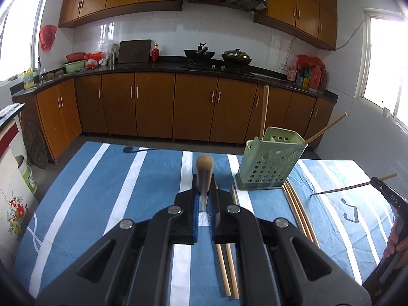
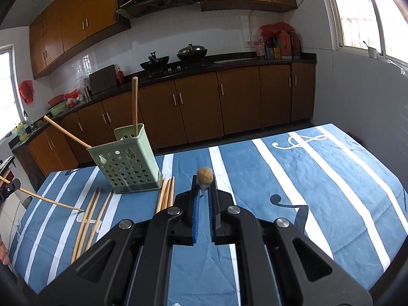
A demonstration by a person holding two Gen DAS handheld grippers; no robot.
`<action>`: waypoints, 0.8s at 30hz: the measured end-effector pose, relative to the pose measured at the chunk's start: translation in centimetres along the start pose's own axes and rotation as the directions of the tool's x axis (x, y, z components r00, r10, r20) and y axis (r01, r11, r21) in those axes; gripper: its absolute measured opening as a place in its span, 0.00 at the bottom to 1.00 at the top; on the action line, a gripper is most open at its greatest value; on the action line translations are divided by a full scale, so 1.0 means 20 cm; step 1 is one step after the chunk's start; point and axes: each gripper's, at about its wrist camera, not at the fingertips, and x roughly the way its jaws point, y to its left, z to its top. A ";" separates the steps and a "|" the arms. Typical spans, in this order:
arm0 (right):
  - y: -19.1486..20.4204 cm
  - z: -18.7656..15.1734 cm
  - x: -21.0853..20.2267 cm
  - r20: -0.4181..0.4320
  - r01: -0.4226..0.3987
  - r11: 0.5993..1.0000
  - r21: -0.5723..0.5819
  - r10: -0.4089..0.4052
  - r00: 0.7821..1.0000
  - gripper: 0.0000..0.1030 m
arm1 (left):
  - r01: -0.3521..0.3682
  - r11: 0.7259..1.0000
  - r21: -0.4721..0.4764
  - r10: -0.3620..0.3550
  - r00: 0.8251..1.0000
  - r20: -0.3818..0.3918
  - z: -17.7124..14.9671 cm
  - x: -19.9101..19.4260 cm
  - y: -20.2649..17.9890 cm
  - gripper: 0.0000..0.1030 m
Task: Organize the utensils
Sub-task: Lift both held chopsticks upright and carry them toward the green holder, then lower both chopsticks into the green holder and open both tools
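1. Two grippers each carry one chopstick: the left gripper [image 1: 204,199] has its jaws clamped on a wooden chopstick [image 1: 204,165] seen end-on, and the right gripper [image 2: 204,199] is clamped on a second chopstick [image 2: 204,174] in the same manner.
2. The target is the green perforated utensil holder [image 1: 267,168], standing on the blue striped tablecloth [image 1: 102,191] toward the table's far edge. Two chopsticks already stand in it, leaning out of its open top.
3. Loose chopsticks [image 2: 89,219] lie flat on the cloth on both sides of the holder; they are not yet sorted.
4. To perform the step well, bring one gripper at a time above the holder's open top, tilt the stick toward vertical and lower its tip inside the rim before releasing. Avoid striking the sticks already inserted, since the light holder may tip.
5. Each held stick is foreshortened, so its length and lower tip cannot be judged from its own camera.
6. The holder's interior compartments are hidden from view.
7. The table's near edge is cut off by the gripper bodies.
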 end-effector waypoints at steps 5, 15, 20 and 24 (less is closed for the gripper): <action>0.04 0.12 -0.06 0.039 -0.052 0.999 0.005 0.051 0.998 0.07 | 0.034 0.999 0.028 -0.035 0.999 0.033 0.10 -0.07 -0.05 0.07; 0.18 0.45 -0.27 0.199 -0.242 0.970 0.023 0.233 0.952 0.07 | 0.160 0.983 0.086 -0.170 0.978 0.121 0.38 -0.23 -0.30 0.07; 0.26 0.54 -0.25 0.250 -0.252 0.968 -0.006 0.246 0.937 0.07 | 0.161 0.983 0.082 -0.174 0.968 0.181 0.49 -0.24 -0.40 0.07; 0.32 0.58 -0.18 0.259 -0.253 0.967 -0.004 0.246 0.934 0.07 | 0.156 0.986 0.064 -0.166 0.966 0.198 0.56 -0.17 -0.47 0.07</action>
